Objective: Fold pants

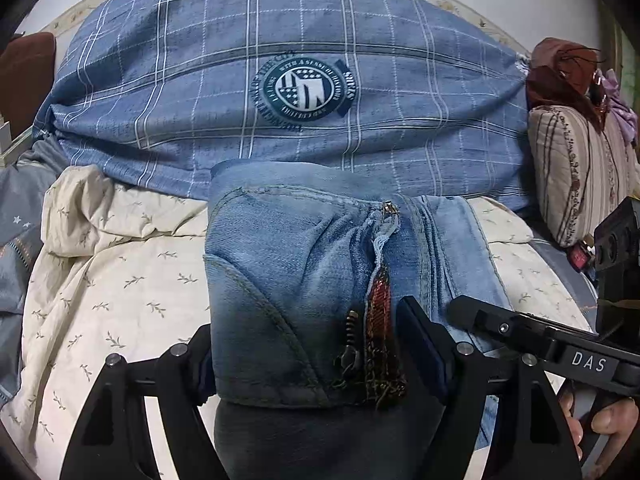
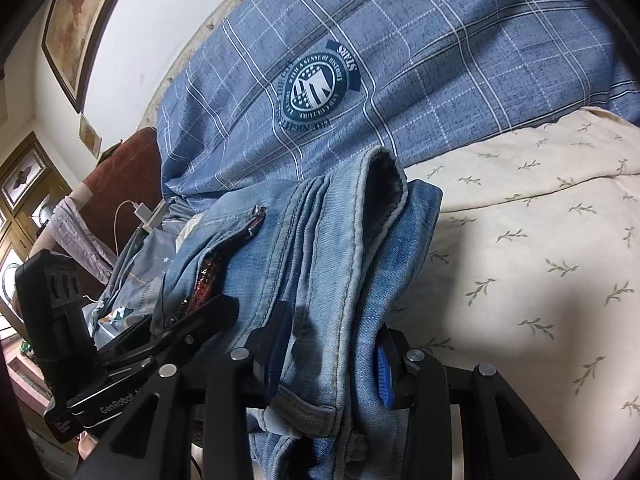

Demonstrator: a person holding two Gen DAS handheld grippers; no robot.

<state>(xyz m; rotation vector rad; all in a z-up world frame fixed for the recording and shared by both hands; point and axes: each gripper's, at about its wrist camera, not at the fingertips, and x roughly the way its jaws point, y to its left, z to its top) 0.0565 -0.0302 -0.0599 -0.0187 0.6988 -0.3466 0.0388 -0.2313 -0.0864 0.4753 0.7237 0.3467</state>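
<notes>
The light blue jeans (image 1: 304,264) are bunched into a thick folded bundle held above the bed, with the open zipper fly (image 1: 380,288) facing up. My left gripper (image 1: 308,348) is shut on the bundle's near end, a black finger pressed against each side. In the right wrist view my right gripper (image 2: 328,348) is shut on the jeans (image 2: 320,240) along a seam, its blue pads (image 2: 382,376) tight against the denim. The two grippers sit side by side: the right gripper's black body (image 1: 580,360) shows at the right, and the left gripper's finger (image 2: 200,316) lies against the fly.
Behind the jeans a blue plaid quilt (image 1: 280,80) with a round emblem is heaped up. A cream leaf-print sheet (image 1: 120,280) covers the bed. A striped pillow (image 1: 576,176) lies right. A hand (image 1: 600,428) grips the right handle. A charger with cable (image 2: 142,214) rests by the brown headboard (image 2: 124,176).
</notes>
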